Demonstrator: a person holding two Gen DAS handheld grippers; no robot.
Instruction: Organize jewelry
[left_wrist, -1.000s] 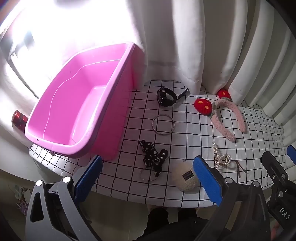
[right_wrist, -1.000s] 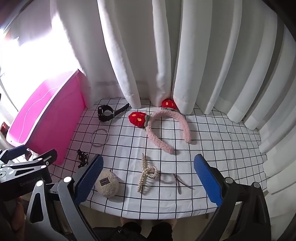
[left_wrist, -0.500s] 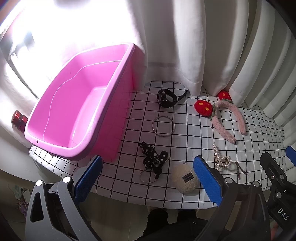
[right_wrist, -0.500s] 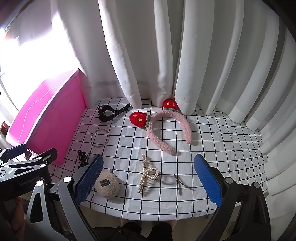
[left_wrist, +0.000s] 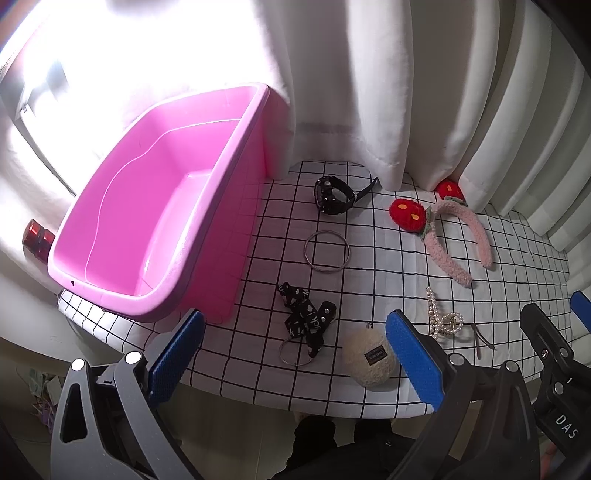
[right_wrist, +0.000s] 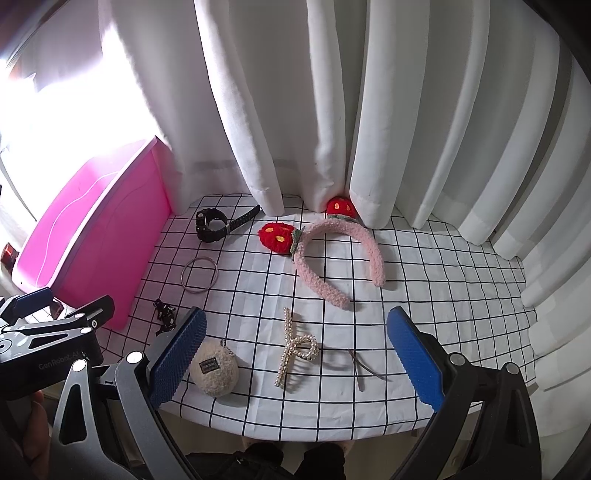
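Two grippers hang above the near edge of the grid-patterned tablecloth, each spread wide and holding nothing. In the left wrist view the left gripper frames the black printed ribbon with its ring, which lies just ahead between the blue fingers; the fuzzy cream pouch sits at about 4 o'clock from the ribbon, touching nothing but the cloth, just beside the right-hand finger. Further out, at 12 o'clock, lie the metal bangle and beyond it the black watch. The empty pink bin stands at 10 o'clock.

In the right wrist view the right gripper has the pearl hair claw between its fingers (nearer the middle than either pad), with a thin metal hairpin at 3 o'clock from it. The pink fuzzy headband with red strawberries lies at 12 o'clock, near the white curtain.
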